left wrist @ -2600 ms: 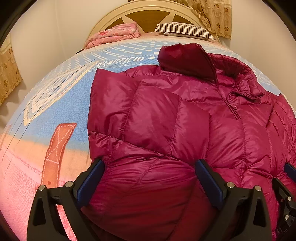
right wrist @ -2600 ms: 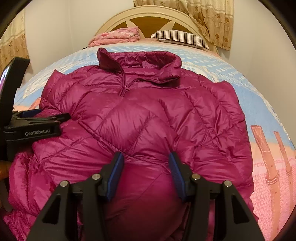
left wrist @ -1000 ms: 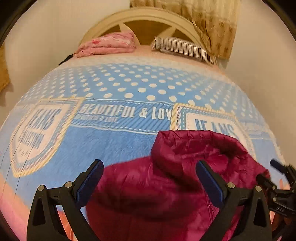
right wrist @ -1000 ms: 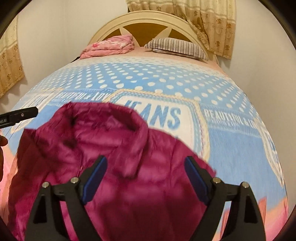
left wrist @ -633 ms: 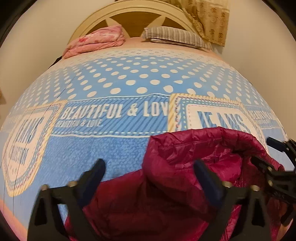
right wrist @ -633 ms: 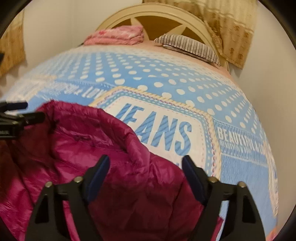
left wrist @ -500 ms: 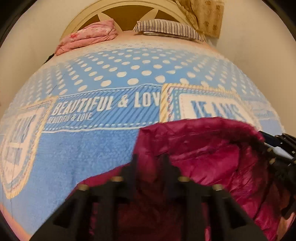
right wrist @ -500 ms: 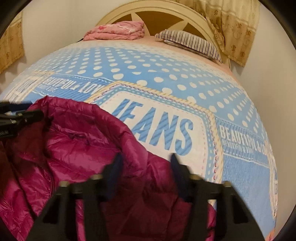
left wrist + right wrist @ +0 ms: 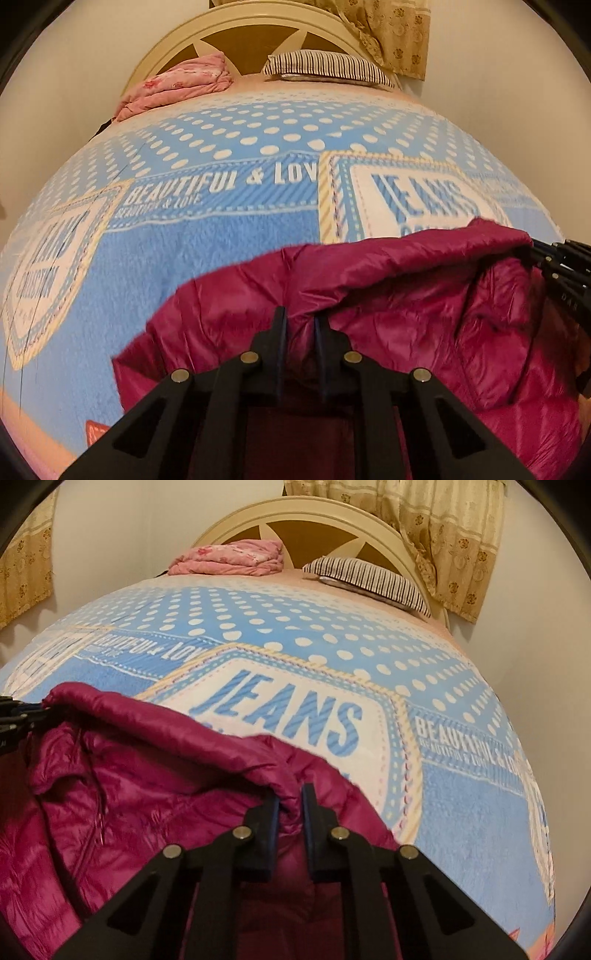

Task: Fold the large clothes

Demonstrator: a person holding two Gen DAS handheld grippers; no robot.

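Where jaws pinch, jacket (image 9: 388, 295) edge hidden

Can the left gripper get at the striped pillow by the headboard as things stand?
Probably not: the left gripper is closing on the jacket, and the striped pillow lies far across the blanket.

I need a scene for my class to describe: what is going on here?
A person with a gripper in each hand is folding a shiny magenta quilted down jacket on a bed's blue dotted blanket. The left gripper is closing on the jacket's folded edge; the right gripper is shut on the same edge further along.
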